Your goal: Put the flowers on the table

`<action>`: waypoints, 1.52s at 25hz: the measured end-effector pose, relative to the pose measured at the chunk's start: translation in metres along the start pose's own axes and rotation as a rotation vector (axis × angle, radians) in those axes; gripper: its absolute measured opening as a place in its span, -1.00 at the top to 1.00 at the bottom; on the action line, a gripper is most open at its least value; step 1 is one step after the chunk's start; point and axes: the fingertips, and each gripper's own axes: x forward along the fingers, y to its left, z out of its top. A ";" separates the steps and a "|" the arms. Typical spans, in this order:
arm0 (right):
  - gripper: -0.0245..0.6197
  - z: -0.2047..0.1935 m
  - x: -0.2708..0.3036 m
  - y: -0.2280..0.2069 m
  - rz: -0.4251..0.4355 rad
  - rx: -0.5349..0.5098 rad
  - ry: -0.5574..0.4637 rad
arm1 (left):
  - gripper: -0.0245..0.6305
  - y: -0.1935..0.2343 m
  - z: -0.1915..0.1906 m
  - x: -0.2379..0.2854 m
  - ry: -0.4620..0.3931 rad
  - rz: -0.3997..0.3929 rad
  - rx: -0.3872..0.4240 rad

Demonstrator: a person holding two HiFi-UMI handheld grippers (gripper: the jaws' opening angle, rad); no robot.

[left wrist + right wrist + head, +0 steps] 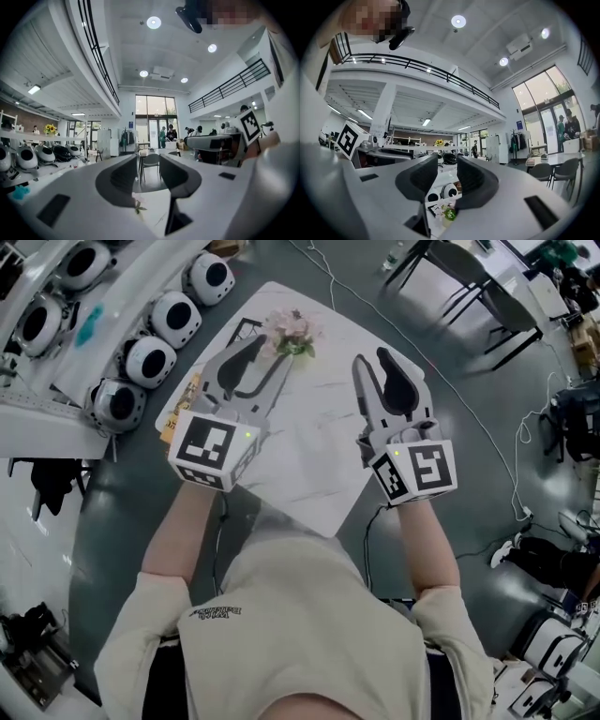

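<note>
Lying on the table [309, 460] are pink flowers [292, 332]

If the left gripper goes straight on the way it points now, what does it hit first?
Nothing close: the left gripper points level, above the flowers. Probably the far chair first; depth is unclear.

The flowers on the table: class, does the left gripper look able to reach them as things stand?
Probably yes. The flowers lie at the table's far edge, just beyond the left gripper, with nothing between them. Its jaws are apart and empty, but it points level and would need lowering.
</note>
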 end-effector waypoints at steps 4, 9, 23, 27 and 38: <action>0.69 0.009 -0.021 0.015 0.028 -0.003 -0.001 | 0.74 -0.009 0.016 -0.023 -0.067 0.028 -0.019; 0.80 0.008 -0.033 0.047 0.096 -0.038 0.027 | 0.82 -0.015 0.007 -0.041 -0.047 0.016 -0.070; 0.90 -0.008 -0.046 0.085 0.163 0.131 0.035 | 0.90 -0.059 -0.006 -0.064 -0.050 -0.070 -0.097; 0.90 -0.014 -0.050 0.083 0.155 0.160 0.057 | 0.90 -0.064 -0.014 -0.066 -0.037 -0.087 -0.084; 0.90 -0.018 -0.050 0.085 0.157 0.134 0.080 | 0.90 -0.065 -0.014 -0.068 -0.018 -0.090 -0.093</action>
